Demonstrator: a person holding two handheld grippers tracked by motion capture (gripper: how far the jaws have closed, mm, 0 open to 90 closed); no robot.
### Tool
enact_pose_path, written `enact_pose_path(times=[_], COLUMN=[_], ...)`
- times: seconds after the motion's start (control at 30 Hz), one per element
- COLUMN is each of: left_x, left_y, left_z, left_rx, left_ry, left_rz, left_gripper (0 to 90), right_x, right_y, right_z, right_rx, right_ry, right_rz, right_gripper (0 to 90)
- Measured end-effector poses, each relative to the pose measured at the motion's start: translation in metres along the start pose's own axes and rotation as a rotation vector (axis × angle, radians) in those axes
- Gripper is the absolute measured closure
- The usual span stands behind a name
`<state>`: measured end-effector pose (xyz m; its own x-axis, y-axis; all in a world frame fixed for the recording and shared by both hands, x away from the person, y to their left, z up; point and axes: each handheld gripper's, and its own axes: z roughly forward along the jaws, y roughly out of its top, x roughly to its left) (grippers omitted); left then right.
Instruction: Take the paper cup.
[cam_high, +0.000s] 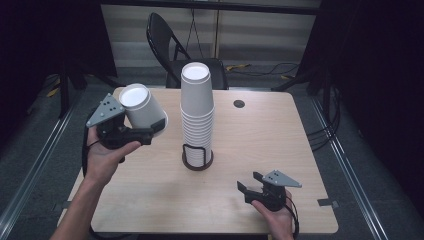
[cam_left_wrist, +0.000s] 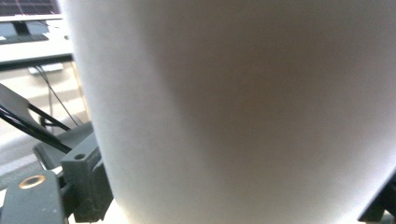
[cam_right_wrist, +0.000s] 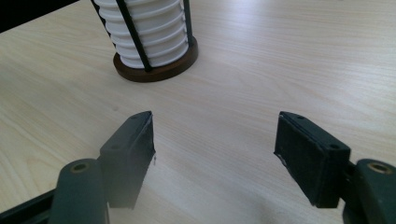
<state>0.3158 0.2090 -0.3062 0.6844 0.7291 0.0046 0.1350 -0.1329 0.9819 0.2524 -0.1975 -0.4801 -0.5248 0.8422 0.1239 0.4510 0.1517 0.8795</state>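
Note:
A tall stack of white paper cups (cam_high: 197, 110) stands upside down in a round dark holder (cam_high: 197, 159) at the table's middle; its lowest cups and wooden base (cam_right_wrist: 154, 70) appear in the right gripper view. My left gripper (cam_high: 150, 131) is raised over the table's left side, shut on a single white cup (cam_high: 142, 106) that is tilted with its base facing up. That cup's wall (cam_left_wrist: 233, 112) is pressed close in the left gripper view. My right gripper (cam_high: 248, 186) rests low near the front right, open, nothing between its jaws (cam_right_wrist: 215, 140).
The wooden table (cam_high: 260, 130) has a small round dark grommet (cam_high: 239, 104) near its far edge. A black folding chair (cam_high: 175, 50) stands behind the table. Cables lie on the floor at the right (cam_high: 320, 135).

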Motion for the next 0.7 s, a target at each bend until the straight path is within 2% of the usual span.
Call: enact_pose_path(times=[0.03,0.13,0.17,0.27,0.47,0.53,0.63,0.7], left_x=[-0.004,-0.008,-0.012,-0.017,-0.028,-0.030,-0.038,-0.043], left_y=[-0.007,-0.013,-0.018,-0.025,-0.045,-0.048,-0.054,-0.056], left_z=[0.002,0.003,0.003,0.004,0.009,0.010,0.014,0.016], left_rx=[0.022,0.020,0.025,0.038,0.078,0.083,0.102,0.117], left_ry=[-0.001,-0.012,-0.033,-0.037,-0.087,-0.086,-0.112,-0.128], left_rz=[-0.013,-0.019,-0.044,-0.042,-0.074,-0.072,-0.095,-0.093], left_gripper=[10.9,10.9,10.9,10.8,10.8,10.8,10.8,10.8], right_x=[0.001,0.001,0.003,0.005,0.008,0.009,0.012,0.015], right_y=[0.000,0.000,0.000,0.000,0.001,0.001,0.002,0.004], right_z=[0.000,0.000,0.001,0.002,0.002,0.002,0.002,0.003], right_rx=[-0.002,-0.012,-0.031,-0.046,-0.061,-0.069,-0.075,-0.080], right_ry=[0.003,0.011,0.014,0.019,0.016,0.020,0.028,0.035], right_rz=[-0.001,0.004,0.016,0.041,0.045,0.047,0.048,0.039], right_gripper=[28.8,28.8,28.8,30.4,32.5,32.9,33.8,34.5])
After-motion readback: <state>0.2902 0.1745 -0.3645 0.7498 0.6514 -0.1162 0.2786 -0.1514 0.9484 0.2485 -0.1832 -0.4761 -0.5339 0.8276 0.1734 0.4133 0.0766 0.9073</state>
